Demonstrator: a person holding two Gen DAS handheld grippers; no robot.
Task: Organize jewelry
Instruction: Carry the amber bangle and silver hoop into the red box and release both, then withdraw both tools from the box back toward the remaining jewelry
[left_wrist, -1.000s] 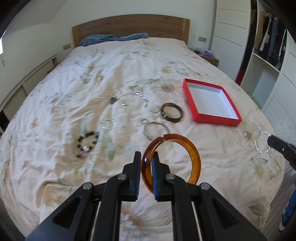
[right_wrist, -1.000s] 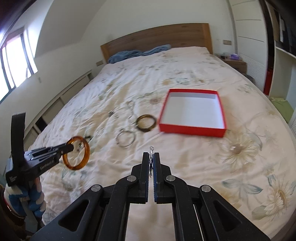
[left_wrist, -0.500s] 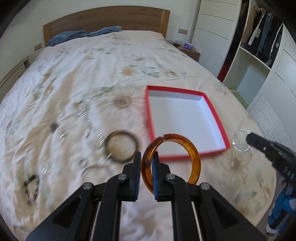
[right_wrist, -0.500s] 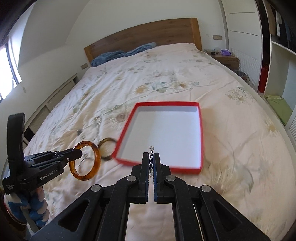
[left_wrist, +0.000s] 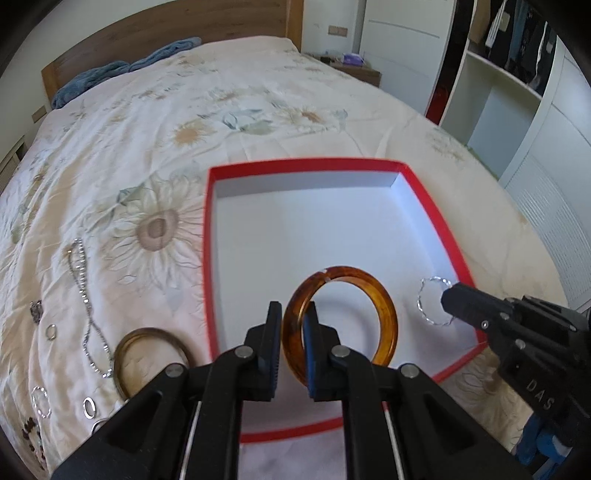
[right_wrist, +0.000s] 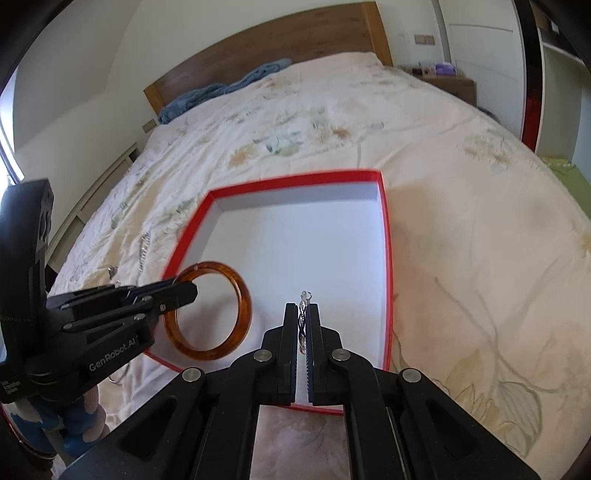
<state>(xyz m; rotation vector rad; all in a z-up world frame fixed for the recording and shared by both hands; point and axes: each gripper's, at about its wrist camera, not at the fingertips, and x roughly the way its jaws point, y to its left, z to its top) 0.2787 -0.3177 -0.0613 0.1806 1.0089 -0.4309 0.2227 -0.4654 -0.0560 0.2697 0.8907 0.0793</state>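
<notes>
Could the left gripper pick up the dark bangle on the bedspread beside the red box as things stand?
Probably not: the left gripper is shut on the amber bangle; the dark bangle lies uncovered.

Amber bangle (left_wrist: 384, 314), red-rimmed white box (left_wrist: 321, 166)

Two fisheye wrist views, each looking steeply down along its own tool, close above the bed (left_wrist: 258, 122); both sharing the red box (left_wrist: 428, 195) and headboard.
</notes>
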